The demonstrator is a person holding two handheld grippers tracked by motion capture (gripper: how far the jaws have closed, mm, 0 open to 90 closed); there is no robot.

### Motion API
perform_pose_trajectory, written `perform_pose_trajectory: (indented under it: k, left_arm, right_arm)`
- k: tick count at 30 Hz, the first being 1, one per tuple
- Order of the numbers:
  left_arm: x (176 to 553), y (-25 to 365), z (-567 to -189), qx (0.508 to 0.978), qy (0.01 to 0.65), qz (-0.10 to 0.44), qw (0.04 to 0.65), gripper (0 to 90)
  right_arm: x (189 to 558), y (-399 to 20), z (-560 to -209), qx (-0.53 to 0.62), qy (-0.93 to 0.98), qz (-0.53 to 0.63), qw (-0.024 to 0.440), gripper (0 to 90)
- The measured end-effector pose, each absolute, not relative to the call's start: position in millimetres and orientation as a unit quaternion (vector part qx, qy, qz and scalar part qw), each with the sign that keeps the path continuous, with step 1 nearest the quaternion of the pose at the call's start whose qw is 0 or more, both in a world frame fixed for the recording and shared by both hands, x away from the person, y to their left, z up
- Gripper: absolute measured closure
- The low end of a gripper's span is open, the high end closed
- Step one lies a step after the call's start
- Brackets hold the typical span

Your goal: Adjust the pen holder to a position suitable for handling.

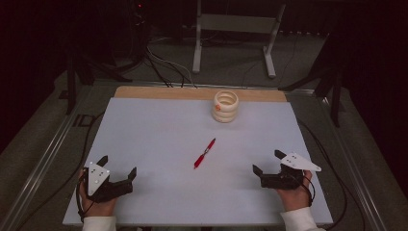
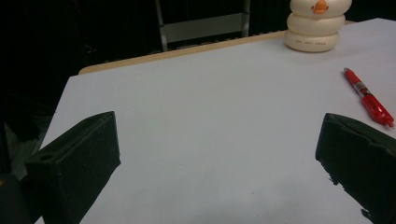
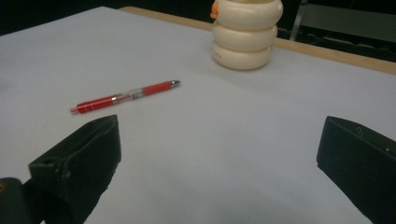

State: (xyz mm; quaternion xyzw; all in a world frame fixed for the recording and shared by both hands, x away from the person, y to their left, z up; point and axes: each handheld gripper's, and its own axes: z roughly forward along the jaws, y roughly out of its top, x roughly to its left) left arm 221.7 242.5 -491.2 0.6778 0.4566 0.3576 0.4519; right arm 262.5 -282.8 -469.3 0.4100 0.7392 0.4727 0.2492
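Observation:
A red pen point(image 1: 205, 153) lies on the white table top point(image 1: 159, 144) near its middle, tip toward the far side; it also shows as the pen point(image 2: 368, 98) and the pen point(image 3: 125, 96). A cream ring-shaped holder point(image 1: 225, 106) with an orange mark stands at the far edge, seen too as the holder point(image 2: 318, 24) and the holder point(image 3: 246, 33). My left gripper point(image 1: 117, 166) rests open at the near left, with nothing between its jaws. My right gripper point(image 1: 268, 161) rests open at the near right, also holding nothing. Both sit well short of the pen.
A wooden strip point(image 1: 192, 93) runs along the table's far edge. Behind it stands a grey metal frame point(image 1: 235, 33) on a dark floor with cables point(image 1: 163, 67). Black stands flank the table at left and right.

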Motion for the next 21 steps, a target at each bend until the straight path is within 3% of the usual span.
perform_pose_trajectory:
  k: [21]
  left_arm:
    - [225.6,239.9,-496.1,0.681,0.462,0.355,0.444,0.4]
  right_arm:
    - [300.1,-263.6,-428.1,0.41,0.73,0.493,0.236,0.0]
